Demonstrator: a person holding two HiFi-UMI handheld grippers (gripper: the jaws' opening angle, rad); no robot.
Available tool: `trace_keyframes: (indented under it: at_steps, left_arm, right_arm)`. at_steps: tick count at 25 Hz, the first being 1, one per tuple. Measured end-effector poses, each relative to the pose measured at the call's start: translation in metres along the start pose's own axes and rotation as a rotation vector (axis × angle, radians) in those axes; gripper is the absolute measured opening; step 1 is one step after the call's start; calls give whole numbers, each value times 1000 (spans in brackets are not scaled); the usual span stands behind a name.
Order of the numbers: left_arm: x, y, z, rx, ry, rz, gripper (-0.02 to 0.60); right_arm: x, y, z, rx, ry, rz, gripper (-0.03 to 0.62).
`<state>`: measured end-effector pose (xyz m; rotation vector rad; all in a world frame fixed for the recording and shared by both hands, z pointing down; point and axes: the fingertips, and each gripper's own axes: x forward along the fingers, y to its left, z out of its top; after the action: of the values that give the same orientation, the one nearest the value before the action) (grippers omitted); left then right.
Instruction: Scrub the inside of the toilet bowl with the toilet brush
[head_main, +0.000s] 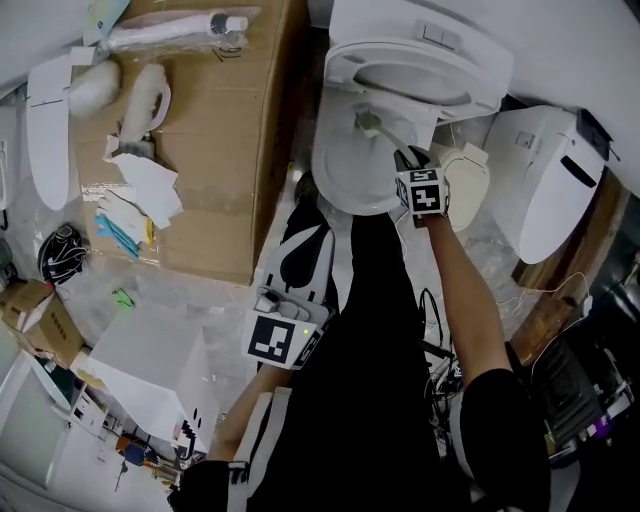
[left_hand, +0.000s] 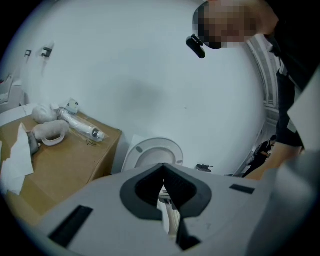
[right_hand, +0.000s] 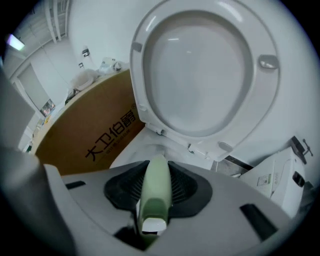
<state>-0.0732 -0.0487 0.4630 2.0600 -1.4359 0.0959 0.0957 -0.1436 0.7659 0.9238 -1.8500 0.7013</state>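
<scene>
Close to the person's body, the left gripper (left_hand: 163, 172) hangs with its jaws pressed together and nothing between them. Farther forward, the right gripper (right_hand: 156, 167) is clamped on the pale green handle of the toilet brush (right_hand: 156, 192). The brush's far end reaches down inside the toilet bowl (head_main: 335, 170), near the back wall. Behind it, the seat (right_hand: 200, 70) stands raised. Left of the toilet, a cardboard box (head_main: 215, 190) carries plastic-wrapped white parts (head_main: 170, 30) and crumpled paper (head_main: 150, 185).
</scene>
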Motion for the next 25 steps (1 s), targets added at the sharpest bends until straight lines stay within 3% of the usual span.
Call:
trace_keyframes:
  at_steps: [5, 9, 14, 21, 25]
  left_arm:
    - [-15, -6, 17, 62, 2, -109, 8]
    - [-28, -28, 53, 127, -8, -212, 8]
    - [-50, -57, 98, 184, -41, -283, 8]
    - [-70, -117, 140, 241, -100, -328, 8]
    - [-82, -148, 155, 250, -163, -351, 8]
  right_arm:
    - [-72, 22, 4, 100, -112, -24, 121]
    - [-159, 39, 14, 176, -210, -50, 121]
    - [-276, 64, 32, 248, -356, -76, 121]
    - [-429, 81, 70, 279, -634, -107, 121]
    - [-490, 84, 82, 287, -740, -111, 121]
